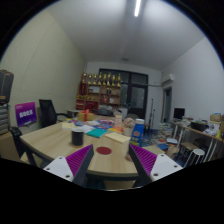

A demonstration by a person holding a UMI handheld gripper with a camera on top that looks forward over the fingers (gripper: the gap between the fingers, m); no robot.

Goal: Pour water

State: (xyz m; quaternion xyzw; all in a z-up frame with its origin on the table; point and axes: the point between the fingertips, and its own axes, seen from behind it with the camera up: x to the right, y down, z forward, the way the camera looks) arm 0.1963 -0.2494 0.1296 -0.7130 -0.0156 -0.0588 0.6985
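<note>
My gripper (104,166) is held above the near end of a long wooden table (50,143), open, with nothing between its purple pads (62,164). A dark cylindrical cup (77,136) stands on the table ahead of the left finger. A small dark red disc (104,150) lies flat just beyond the fingers, near the table's middle line. Further along, ahead of the right finger, stands a blue bottle-like container (138,129). I cannot tell whether any of them holds water.
Teal and coloured sheets (97,132) and small clutter cover the table's far half. A black chair (46,112) and a purple sign (25,112) are at the left. Shelves (100,92) line the back wall. Chairs and desks (195,148) crowd the right.
</note>
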